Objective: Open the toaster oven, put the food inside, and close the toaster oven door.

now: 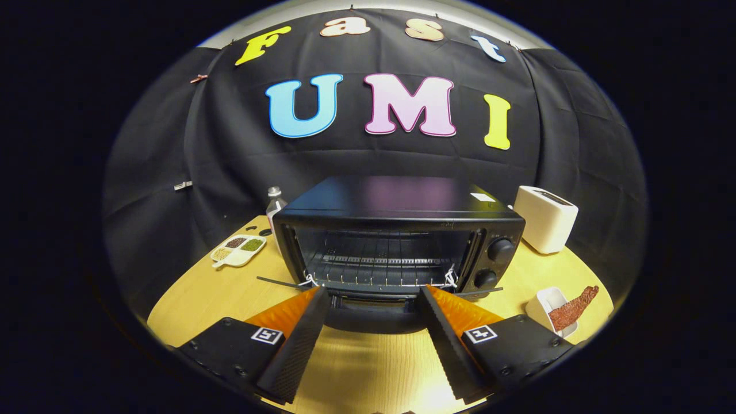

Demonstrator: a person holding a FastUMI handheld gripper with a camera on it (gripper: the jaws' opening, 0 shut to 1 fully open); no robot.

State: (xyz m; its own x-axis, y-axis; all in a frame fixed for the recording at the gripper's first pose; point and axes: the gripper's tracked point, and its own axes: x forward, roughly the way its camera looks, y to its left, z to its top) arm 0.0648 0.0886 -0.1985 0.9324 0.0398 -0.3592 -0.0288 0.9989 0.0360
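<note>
- On the wooden table [207, 293], just ahead of the fingers, stands the black toaster oven [397, 241] with its door [374, 313] dropped open and lying flat toward the gripper [374, 293].
- Inside the oven a wire rack [379, 267] shows, bare.
- Two knobs [499, 250] sit one above the other on the oven's right panel.
- To the right of the oven and a little behind it stands a white toaster [543, 218], apart from the oven.
- Left of the oven lies a white divided dish [237, 250] holding small portions of grains or spices; behind it, beside the oven's back corner, stands a clear bottle [275, 201].
- The food [572, 310], a reddish-brown strip, leans in a small white container [546, 307] on the table to the right of the right finger, well off to the side of the oven mouth.
- The gripper's fingers are spread wide with nothing between them; their tips reach the near edge of the lowered door, and whether they touch it cannot be told.
</note>
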